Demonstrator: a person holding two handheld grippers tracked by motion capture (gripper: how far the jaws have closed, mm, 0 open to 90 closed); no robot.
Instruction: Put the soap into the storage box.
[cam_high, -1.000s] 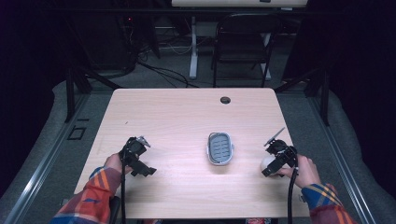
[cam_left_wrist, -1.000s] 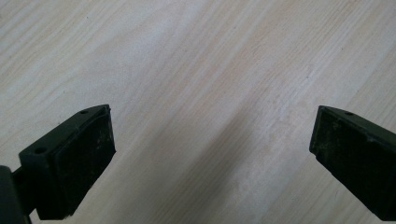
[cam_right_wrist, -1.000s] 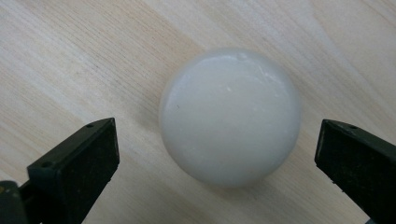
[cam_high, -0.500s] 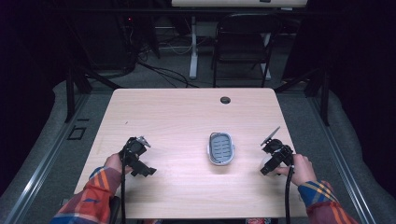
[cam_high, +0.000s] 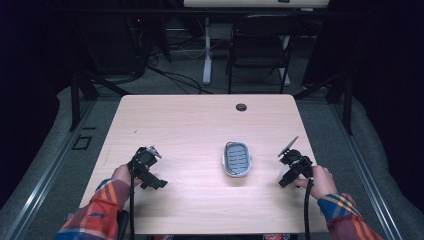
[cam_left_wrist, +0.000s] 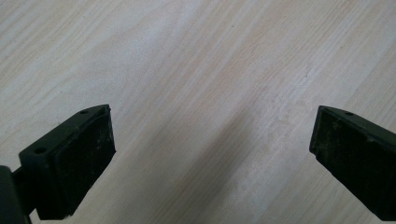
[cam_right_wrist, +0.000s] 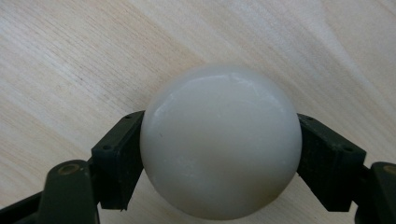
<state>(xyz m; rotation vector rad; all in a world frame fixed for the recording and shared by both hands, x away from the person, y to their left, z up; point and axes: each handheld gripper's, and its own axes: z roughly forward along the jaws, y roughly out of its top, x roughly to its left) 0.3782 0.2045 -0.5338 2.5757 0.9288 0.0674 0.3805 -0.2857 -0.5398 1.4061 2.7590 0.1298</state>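
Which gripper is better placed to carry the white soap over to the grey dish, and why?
Right. The right gripper is already shut on the white soap, beside the grey dish. The left gripper stands open over bare table.

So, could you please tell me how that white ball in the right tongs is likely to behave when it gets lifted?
The white ball looks glossy and smooth, so it may slip between the pads. The right tongs, which have just been closing, press its widest part, which should help. Being round, it would probably roll across the table if released.
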